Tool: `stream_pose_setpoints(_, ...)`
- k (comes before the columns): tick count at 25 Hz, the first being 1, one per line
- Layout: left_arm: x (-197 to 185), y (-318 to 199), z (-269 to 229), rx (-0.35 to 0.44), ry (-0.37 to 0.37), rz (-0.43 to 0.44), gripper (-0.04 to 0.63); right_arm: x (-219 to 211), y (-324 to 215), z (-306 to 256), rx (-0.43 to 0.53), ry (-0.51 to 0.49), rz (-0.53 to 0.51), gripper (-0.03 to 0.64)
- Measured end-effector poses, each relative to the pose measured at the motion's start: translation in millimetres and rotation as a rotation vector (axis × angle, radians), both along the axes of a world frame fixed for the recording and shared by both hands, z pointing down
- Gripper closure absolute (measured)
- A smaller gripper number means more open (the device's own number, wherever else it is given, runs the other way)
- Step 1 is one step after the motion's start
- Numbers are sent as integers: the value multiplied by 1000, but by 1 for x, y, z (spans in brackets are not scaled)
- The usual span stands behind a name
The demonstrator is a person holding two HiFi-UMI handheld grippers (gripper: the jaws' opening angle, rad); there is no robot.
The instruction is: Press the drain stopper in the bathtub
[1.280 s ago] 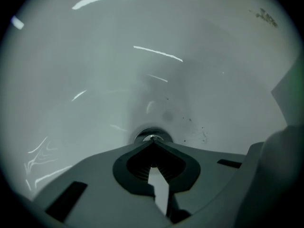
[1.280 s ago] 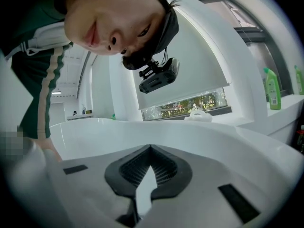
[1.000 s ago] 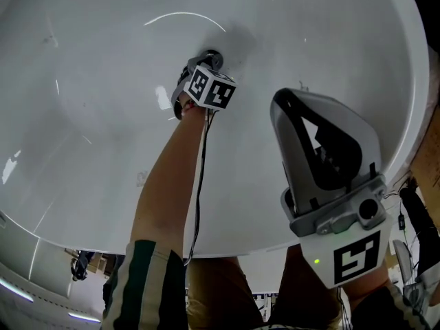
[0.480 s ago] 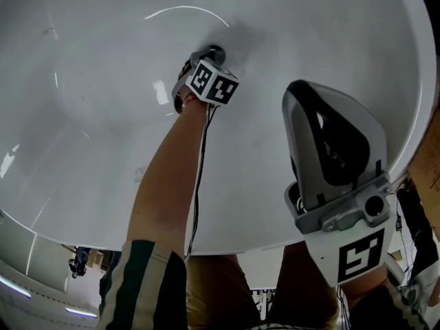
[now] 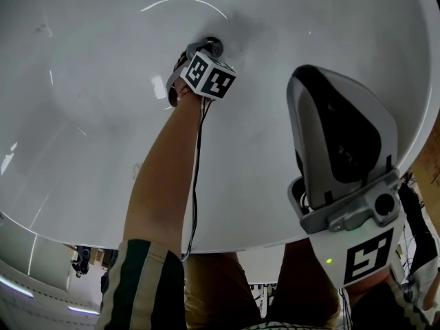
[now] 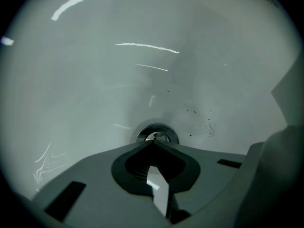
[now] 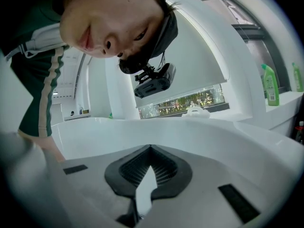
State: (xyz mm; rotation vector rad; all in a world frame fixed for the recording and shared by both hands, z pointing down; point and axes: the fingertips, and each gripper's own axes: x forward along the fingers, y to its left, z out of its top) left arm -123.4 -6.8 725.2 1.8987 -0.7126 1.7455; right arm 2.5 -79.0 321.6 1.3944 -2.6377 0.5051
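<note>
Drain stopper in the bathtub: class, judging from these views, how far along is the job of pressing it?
Done: the left gripper is down in the bathtub, jaws shut, tips meeting at the chrome drain stopper. In hand: the press itself; contact cannot be confirmed. Left: seeing the stopper sit down, then lifting away. The right gripper hangs shut and empty near the rim.

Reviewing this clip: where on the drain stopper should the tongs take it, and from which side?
The drain stopper is a low round chrome cap set into the bathtub floor, so it seems to offer little edge to pinch. It is probably best met on its centre, straight from above, with shut tips. The left tongs are lined up that way.
</note>
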Motion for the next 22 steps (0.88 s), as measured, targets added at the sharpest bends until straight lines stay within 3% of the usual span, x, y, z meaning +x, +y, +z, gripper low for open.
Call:
stream_pose_setpoints(5, 1, 0, -2, 7, -1, -21, 594, 1, 0, 1, -1, 2, 3, 603)
stream_pose_setpoints(15, 1, 4, -16, 58, -45, 37, 594, -1, 4, 0, 13, 4, -25, 603)
stream_pose_setpoints(22, 4, 2, -17, 102, -41, 27, 594, 0, 1, 0, 12, 21, -13, 603)
